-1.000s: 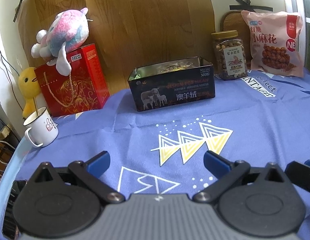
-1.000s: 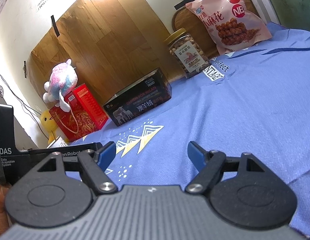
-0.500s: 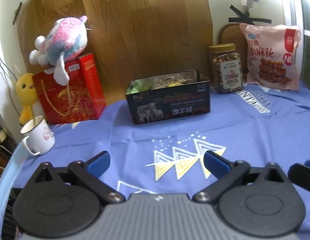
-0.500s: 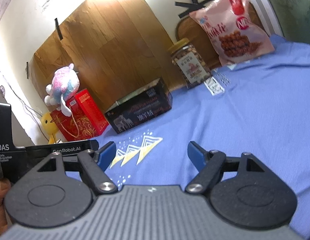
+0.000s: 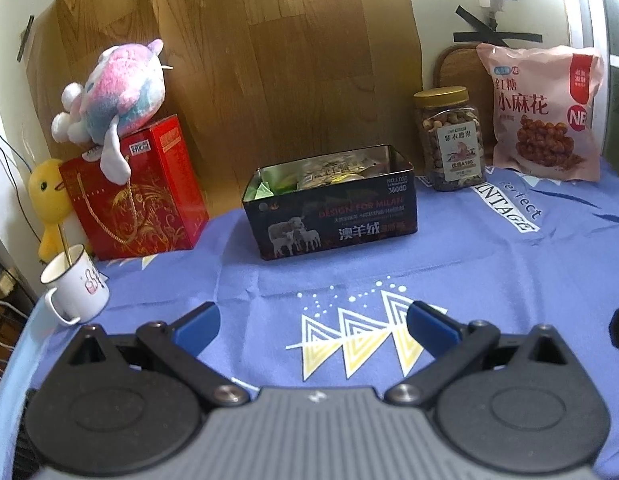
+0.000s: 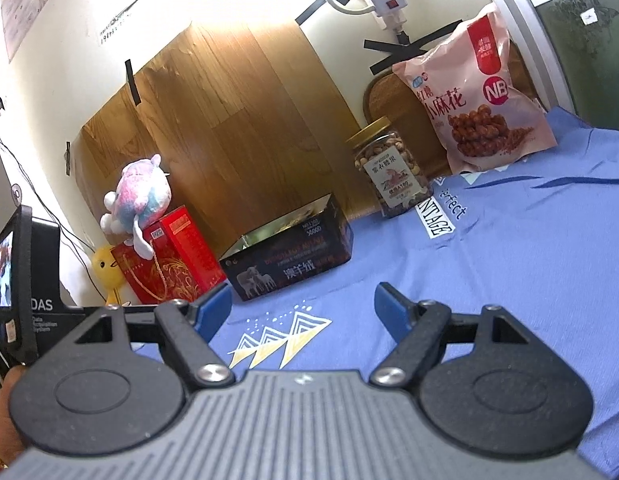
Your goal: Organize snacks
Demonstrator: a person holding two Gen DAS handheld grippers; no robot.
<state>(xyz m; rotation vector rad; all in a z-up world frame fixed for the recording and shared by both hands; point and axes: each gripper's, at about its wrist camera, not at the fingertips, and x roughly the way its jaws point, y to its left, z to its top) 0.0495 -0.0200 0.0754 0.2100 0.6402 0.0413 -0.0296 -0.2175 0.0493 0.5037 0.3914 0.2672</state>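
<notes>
We hold both tongs above a worktop covered by a blue cloth (image 5: 489, 280) printed with white and yellow triangles. Our left tongs (image 5: 311, 326) stand apart with nothing between the blue pads, and our right tongs (image 6: 303, 306) likewise stand wide apart and empty.

The snacks sit along the far edge, well apart from both tongs. An open black tin (image 5: 331, 216) with sheep on its side stands in the middle, and wrapped snacks (image 5: 329, 172) show over its rim. Just right of it stands a clear jar of nuts (image 5: 449, 140) with a gold lid, upright. Beside the jar, a pink bag of fried dough twists (image 5: 543, 112) leans against the wall, in front of a round-cornered wooden board (image 5: 455, 68).

Left of the tin stands a red gift box (image 5: 137, 188) with a gold cord handle; a pink and blue plush toy (image 5: 117, 96) rests on top of it. A yellow plush duck (image 5: 49, 196) stands at the box's left side, and a white enamel mug (image 5: 75, 286) with a thin rod in it sits in front of the duck. Behind everything a wood-grain sheet (image 5: 269, 52) is taped to the wall.

Between the tongs and the tin the cloth lies bare. In the right wrist view, the other device's black body (image 6: 33, 288) with a small screen fills the left edge.
</notes>
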